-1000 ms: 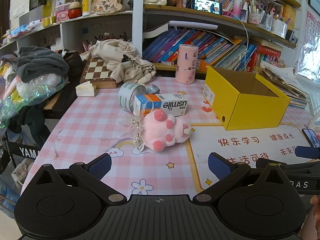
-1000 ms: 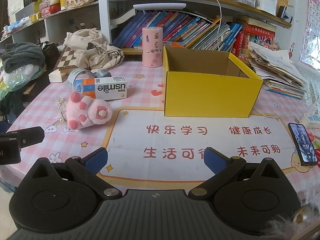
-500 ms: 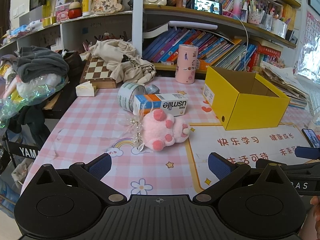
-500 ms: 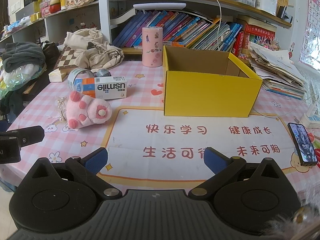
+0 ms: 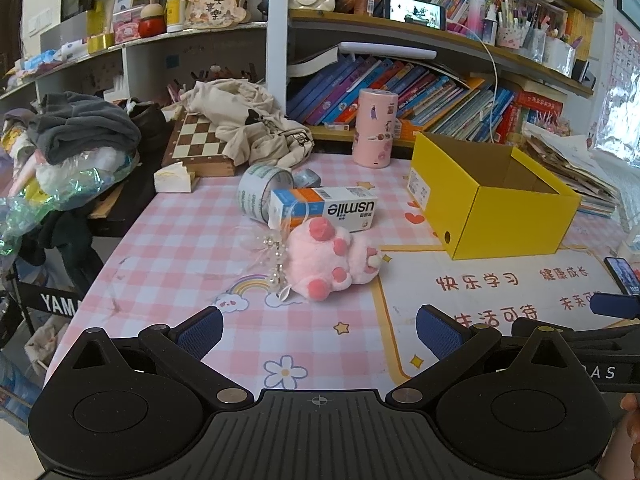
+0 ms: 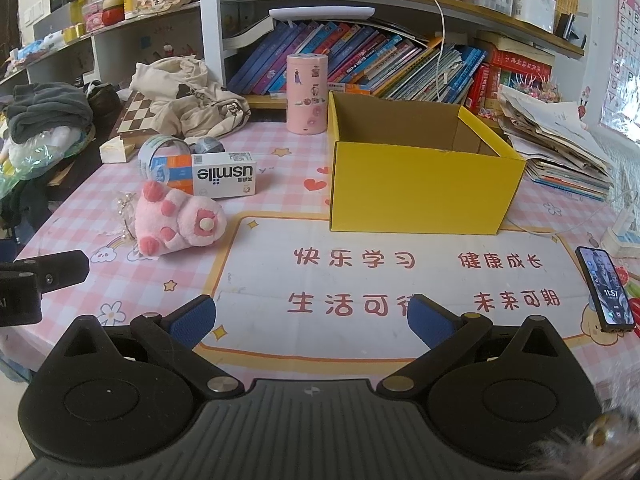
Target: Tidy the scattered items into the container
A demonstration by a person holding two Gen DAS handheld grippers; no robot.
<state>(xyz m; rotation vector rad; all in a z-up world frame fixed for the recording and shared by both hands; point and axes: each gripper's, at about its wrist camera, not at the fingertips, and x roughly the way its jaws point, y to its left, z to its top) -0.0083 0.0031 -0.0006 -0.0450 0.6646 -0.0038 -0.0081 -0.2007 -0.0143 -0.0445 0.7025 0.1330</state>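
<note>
Blue-padded left claw [image 5: 318, 330] and right claw [image 6: 310, 320] both gape wide with nothing between the fingers, hovering low over the near edge of the worktop [image 5: 176, 240]; nothing is grasped yet. Nearest target from the left wrist view: pink plush paw [image 5: 332, 260] at about 12 o'clock, lying on its side. Touching its 9 o'clock flank is a beaded hair ornament [image 5: 274, 258]; risk: a wide closing stroke on the plush could snag the beads and drag the ornament along, or drop it mid-carry. Plush is soft, so a shallow pinch on the fur alone would likely slip. Just behind, at 12 o'clock, the usmile box [image 5: 324, 210] lies flat and appears to touch the plush's far side, with the tape roll [image 5: 260, 192] on its edge against the box's 10 o'clock end and a smaller grey roll [image 5: 306, 178] behind it. Risk: pulling the box away may free the tape roll to roll toward the worktop's left edge. Farthest, at 1 o'clock, the yellow container [image 5: 492, 208] stands open and looks empty; light cardboard, so a low carry could clip its near wall and shove it. Phone [image 6: 606, 290] lies at 3 o'clock of the right claw, liable to be swept.
</note>
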